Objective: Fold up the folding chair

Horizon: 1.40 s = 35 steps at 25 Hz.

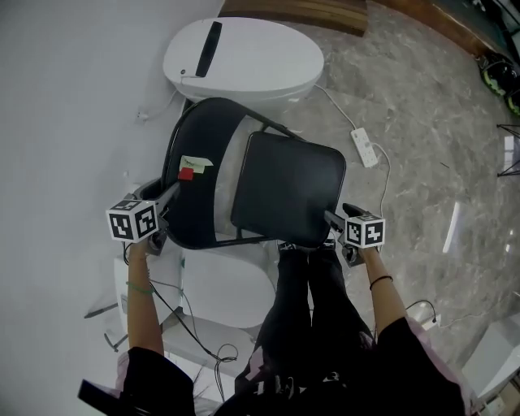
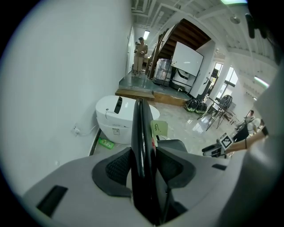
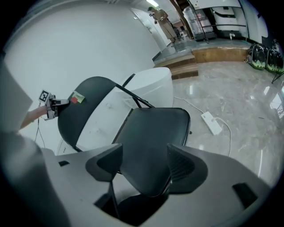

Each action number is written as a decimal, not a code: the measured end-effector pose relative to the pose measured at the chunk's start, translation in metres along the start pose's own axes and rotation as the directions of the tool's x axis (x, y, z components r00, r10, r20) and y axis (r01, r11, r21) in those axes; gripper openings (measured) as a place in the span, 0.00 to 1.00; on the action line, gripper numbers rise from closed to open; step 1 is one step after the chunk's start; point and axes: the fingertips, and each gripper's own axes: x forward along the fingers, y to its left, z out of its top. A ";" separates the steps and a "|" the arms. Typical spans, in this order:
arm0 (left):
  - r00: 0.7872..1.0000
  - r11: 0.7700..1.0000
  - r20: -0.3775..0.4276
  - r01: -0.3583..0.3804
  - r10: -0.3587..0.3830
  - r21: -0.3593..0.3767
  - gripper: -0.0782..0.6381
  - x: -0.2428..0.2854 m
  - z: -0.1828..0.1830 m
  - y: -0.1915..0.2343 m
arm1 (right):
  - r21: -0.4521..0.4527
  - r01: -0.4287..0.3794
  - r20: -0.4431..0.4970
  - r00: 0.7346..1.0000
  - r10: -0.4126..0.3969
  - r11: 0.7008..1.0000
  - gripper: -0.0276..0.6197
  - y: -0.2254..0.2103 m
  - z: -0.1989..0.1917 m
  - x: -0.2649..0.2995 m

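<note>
Chair (image 1: 288, 191), black, padded, perhaps half-open

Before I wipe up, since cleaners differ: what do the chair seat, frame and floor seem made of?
The seat: probably black padded vinyl, smooth with dull sheen. The frame: thin black tubing, likely painted metal. The floor: glossy veined stone or tile, mirroring lights.

White wall (image 1: 65, 97), glossy grey marble floor (image 1: 422, 122) — wooden step (image 1: 301, 12) beyond, power strip (image 1: 363, 146) lying loose.

White wall (image 1: 65, 97) crowds the folding chair (image 1: 284, 187) on the left; a white rounded appliance (image 1: 244, 57) blocks behind. Marble floor (image 1: 439, 179) lies open rightward, except a power strip (image 1: 364, 147).
</note>
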 end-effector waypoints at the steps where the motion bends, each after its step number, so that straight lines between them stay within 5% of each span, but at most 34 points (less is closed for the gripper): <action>1: 1.000 1.000 0.005 0.004 -0.004 -0.004 0.35 0.001 0.000 0.000 | 0.010 0.009 -0.017 1.000 -0.009 1.000 0.50 -0.013 -0.007 0.008; 6: 1.000 1.000 0.001 -0.022 0.022 0.012 0.35 0.002 -0.003 0.001 | 0.065 0.007 -0.110 0.994 0.000 0.998 0.53 -0.070 -0.051 0.059; 12: 0.999 0.999 0.028 -0.026 0.026 0.022 0.34 0.006 -0.003 0.003 | 0.168 -0.047 -0.103 0.993 0.065 0.985 0.57 -0.105 -0.077 0.107; 18: 0.998 0.999 0.048 -0.033 0.031 0.043 0.34 0.008 -0.002 0.002 | 0.168 -0.141 -0.100 0.982 0.159 0.976 0.58 -0.112 -0.090 0.131; 22: 0.996 0.998 0.079 -0.035 0.032 0.048 0.34 0.007 -0.001 0.002 | 0.216 -0.301 -0.059 0.945 0.320 0.929 0.58 -0.102 -0.089 0.138; 29: 0.994 0.998 0.111 -0.020 0.014 0.056 0.34 0.009 0.000 0.001 | 0.250 -0.449 -0.040 0.880 0.473 0.858 0.58 -0.096 -0.086 0.152; 35: 0.990 1.000 0.144 0.011 -0.015 0.028 0.34 0.008 0.002 -0.002 | 0.264 -0.401 -0.032 0.905 0.424 0.877 0.58 -0.095 -0.086 0.152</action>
